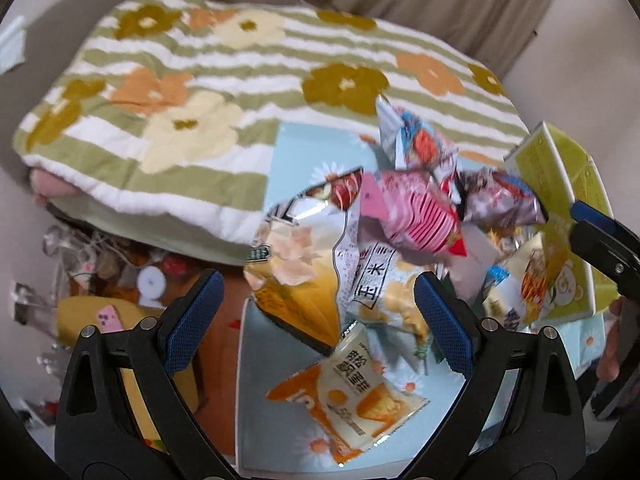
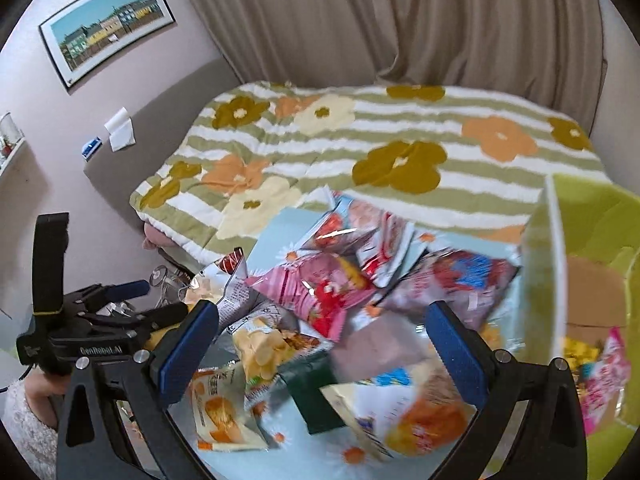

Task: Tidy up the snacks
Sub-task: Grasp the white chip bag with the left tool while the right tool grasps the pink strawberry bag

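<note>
From the left wrist camera, the left gripper [image 1: 318, 312] hangs over a heap of snack packets [image 1: 400, 216] on a pale blue daisy-print cloth [image 1: 276, 420], its jaws wide apart and holding nothing. A yellow-and-silver chip bag [image 1: 300, 256] sits between the fingers toward twelve o'clock, and an orange pastry packet [image 1: 352, 400] lies flat at six. At three o'clock stands a yellow-green box [image 1: 560, 216], with the right gripper [image 1: 600, 240] just beside it — whether that one touches the box cannot be told from here. A flowered striped quilt [image 1: 200, 92] fills ten to twelve.

From the right wrist camera, the right gripper [image 2: 322, 344] also has its jaws apart and empty, over a blurred pile of packets. The box wall rises at three o'clock, a few pink and yellow packets visible inside. The left gripper [image 2: 132, 304] shows at nine.

The risks, as I judge them: the bags are slick, puffy and overlapping, so a pinch may catch two at once or slide off a crimped edge; squeezing hard could crush the chips — and a swing toward the box might tip its light wall.
</note>
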`<state>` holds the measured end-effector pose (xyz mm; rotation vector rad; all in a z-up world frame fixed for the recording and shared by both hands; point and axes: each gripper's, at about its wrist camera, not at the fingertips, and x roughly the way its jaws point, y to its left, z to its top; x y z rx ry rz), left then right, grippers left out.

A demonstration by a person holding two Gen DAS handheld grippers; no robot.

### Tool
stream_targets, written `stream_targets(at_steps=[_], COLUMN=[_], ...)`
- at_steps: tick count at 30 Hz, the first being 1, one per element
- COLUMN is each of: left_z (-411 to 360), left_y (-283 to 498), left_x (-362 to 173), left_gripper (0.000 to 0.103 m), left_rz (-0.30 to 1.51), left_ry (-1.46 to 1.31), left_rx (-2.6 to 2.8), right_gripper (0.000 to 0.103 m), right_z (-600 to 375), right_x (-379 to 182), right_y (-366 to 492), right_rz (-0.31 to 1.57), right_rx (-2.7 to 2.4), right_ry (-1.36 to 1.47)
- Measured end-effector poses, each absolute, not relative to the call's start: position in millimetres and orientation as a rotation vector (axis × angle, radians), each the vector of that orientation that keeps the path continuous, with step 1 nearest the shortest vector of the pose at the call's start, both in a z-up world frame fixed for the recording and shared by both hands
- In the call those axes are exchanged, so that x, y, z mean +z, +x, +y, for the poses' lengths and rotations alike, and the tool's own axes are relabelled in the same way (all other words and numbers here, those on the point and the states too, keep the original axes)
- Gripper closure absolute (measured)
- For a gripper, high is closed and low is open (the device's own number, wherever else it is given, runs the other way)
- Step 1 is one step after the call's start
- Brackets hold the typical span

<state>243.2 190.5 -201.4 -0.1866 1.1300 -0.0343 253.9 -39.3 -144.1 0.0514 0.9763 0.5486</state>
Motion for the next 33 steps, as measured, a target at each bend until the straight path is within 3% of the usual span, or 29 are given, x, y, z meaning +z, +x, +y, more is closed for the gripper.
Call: stream_targets(at_steps=[10,23,24,25,33], left_z=[194.4,200.6,200.3,200.0,203.9], left_y=[275.8,291.9,292.9,293.2,293.5], left_x=[-249.7,-273.8,-274.7,-275.3,-274.3], left_gripper=[0.008,0.008,0.009,0.018,0.03], left_rz=[1.213,1.253,1.253,1.253,1.248], left_ry=[-0.159,-0.176,-0.178,-0.18,-0.189], left_rx=[-0.073,-0.083,-0.089,-0.096,-0.101], right_gripper=[0.0,0.0,0.0,0.0,0.0], right_z=[3.6,32.8,33.6,34.5,42.6], right_x=[-191.4,-226.8,-228.2,-229.5,-239.7], right_y=[289.3,317.9,318.7,319.4,325.0], right_rz=[1.076,1.136,1.139,1.142,1.167], right_rx=[0.591,0.685,0.687,0.692,0.721], right_ry=[-0.042,-0.092,-0.093,-0.094,-0.102])
